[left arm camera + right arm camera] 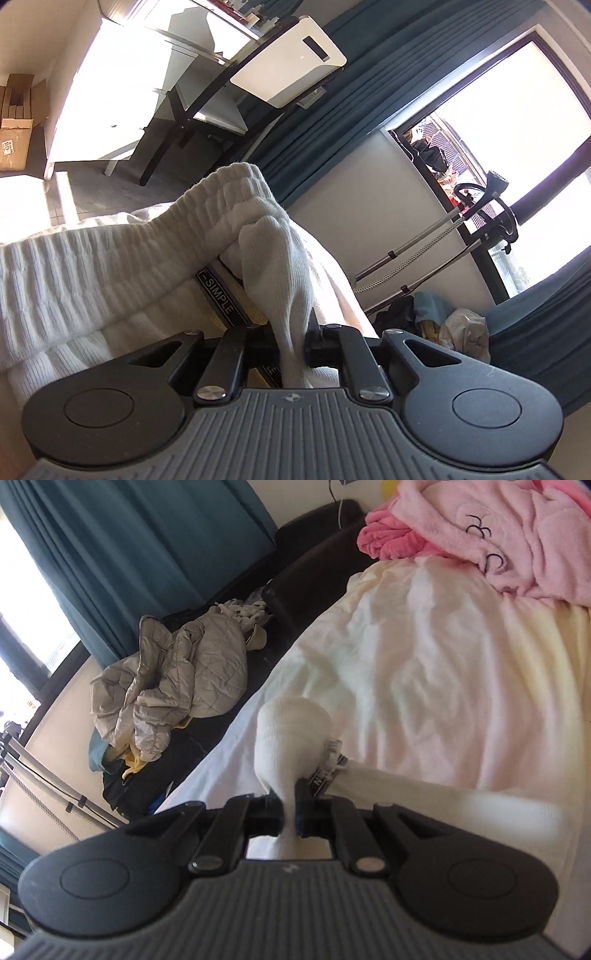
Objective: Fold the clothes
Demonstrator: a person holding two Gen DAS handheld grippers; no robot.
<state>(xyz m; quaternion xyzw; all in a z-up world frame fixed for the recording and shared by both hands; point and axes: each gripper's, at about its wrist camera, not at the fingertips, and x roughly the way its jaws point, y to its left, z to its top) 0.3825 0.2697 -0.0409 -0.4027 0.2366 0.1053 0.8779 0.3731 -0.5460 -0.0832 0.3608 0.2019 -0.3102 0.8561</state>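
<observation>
A white ribbed knit garment [92, 266] with an elastic waistband and a black label reading "SIMPLE" fills the left wrist view. My left gripper [291, 343] is shut on a bunched fold of it, held up in the air. In the right wrist view my right gripper [290, 812] is shut on another bunched part of the white garment [291, 734], whose label tag sticks out to the right. It hangs over a bed with a cream sheet [424, 657].
A pink fleece robe [498, 535] lies at the bed's far end. A grey quilted jacket [173, 672] is heaped on a dark bench beside the bed. Teal curtains [332, 110], a window, a garment steamer stand [487, 218], a desk and a cardboard box [16, 122] stand around.
</observation>
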